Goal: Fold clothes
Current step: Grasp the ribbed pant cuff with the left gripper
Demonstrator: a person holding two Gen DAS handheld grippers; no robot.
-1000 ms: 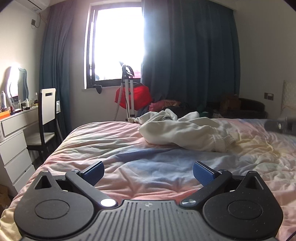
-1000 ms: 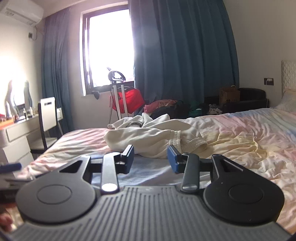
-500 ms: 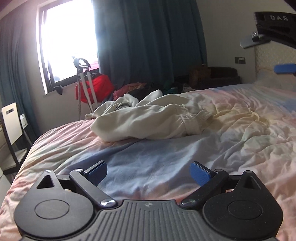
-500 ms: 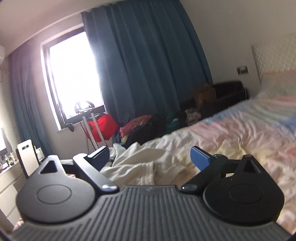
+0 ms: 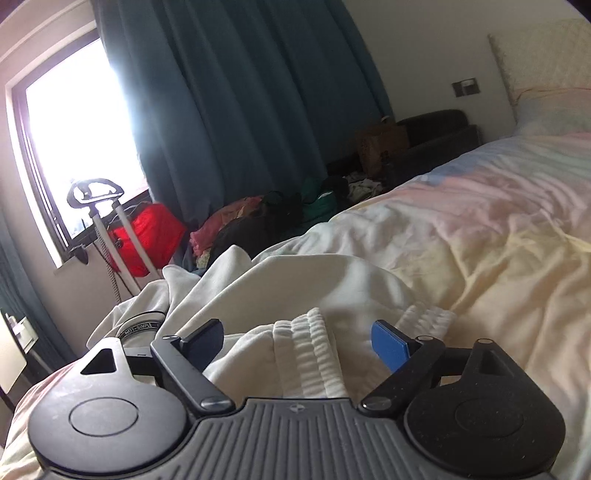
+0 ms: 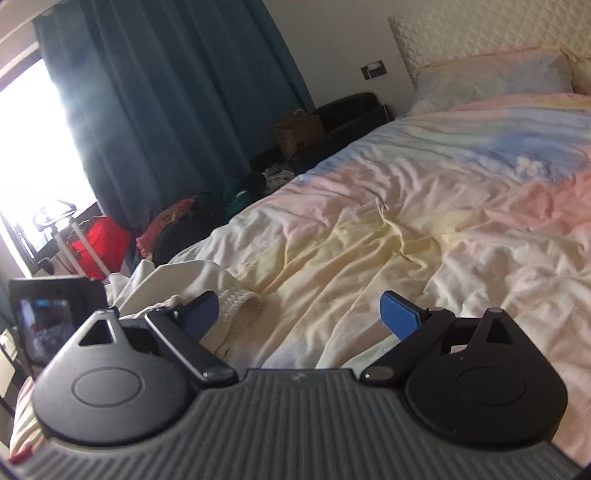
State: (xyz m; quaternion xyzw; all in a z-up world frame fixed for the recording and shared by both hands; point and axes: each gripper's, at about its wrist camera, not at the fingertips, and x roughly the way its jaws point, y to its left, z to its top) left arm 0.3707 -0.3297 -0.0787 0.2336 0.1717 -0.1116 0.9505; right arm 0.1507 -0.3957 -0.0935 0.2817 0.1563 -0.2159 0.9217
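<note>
Both cameras sit low over the bed (image 5: 517, 240), looking across it toward the blue curtain (image 5: 229, 110). The left view hangs close above the cream garment (image 5: 295, 280). The right view faces more toward the headboard (image 6: 480, 33), garment (image 6: 177, 280) at its left edge. Both share curtain (image 6: 166, 92), red bag (image 5: 147, 236) (image 6: 99, 240) and bed (image 6: 443, 203).

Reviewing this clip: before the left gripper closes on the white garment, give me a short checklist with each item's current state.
1. Left gripper jaws open: ok.
2. Ribbed cuff of the white garment lies between the left jaws: ok.
3. Only one fabric layer in the bite: cannot tell.
4. Right gripper jaws open: ok.
5. Right gripper lined up on the garment: not ok; only its left finger is at the cuff, mostly bedsheet between the jaws.
</note>
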